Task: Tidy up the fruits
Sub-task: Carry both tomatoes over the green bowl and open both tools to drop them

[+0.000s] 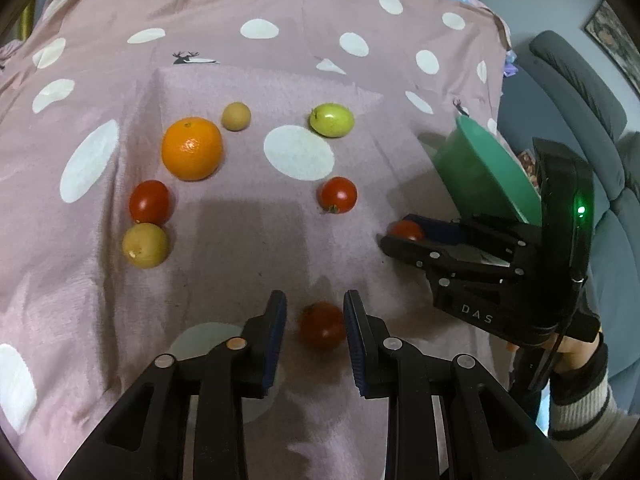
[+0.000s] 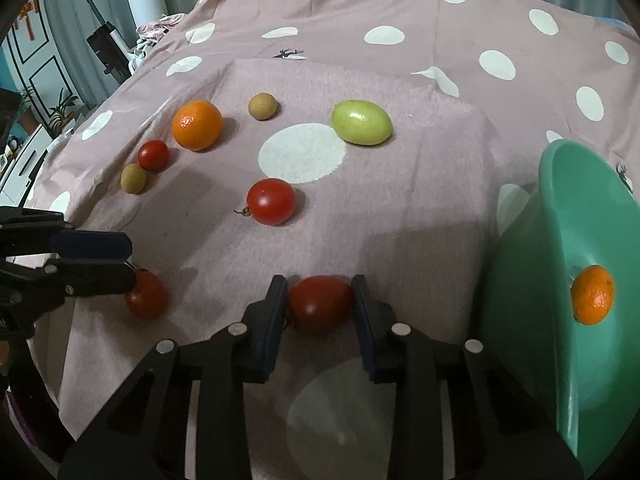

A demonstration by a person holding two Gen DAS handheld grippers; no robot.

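A pink cloth [image 1: 240, 240] with white dots covered the whole surface. At its right edge a green bowl [image 2: 520, 280] stood tipped, its mouth facing sideways, with a small orange [image 2: 593, 295] resting inside.

The left gripper [image 1: 314, 297] pointed down at the cloth with its jaws drawn narrow around the front tomato [image 1: 322, 326]. The right-hand pad lay against the fruit, but whether the other pad touched it could not be told. The right gripper [image 2: 319, 282], just beside the bowl, had both pads pressed on the bowl-side tomato [image 2: 320, 304], which sat low over the cloth.

Further back lay the loose fruit. A large orange [image 1: 192, 148] sat on the left, with a green fruit [image 1: 332, 120] well apart on the right. A middle tomato [image 1: 338, 195] lay alone near the centre, between the green fruit and the grippers. A left tomato [image 1: 149, 202] touched a tan fruit [image 1: 145, 245] in front of it. The smallest, a brown fruit [image 1: 236, 116], sat just beside the large orange.
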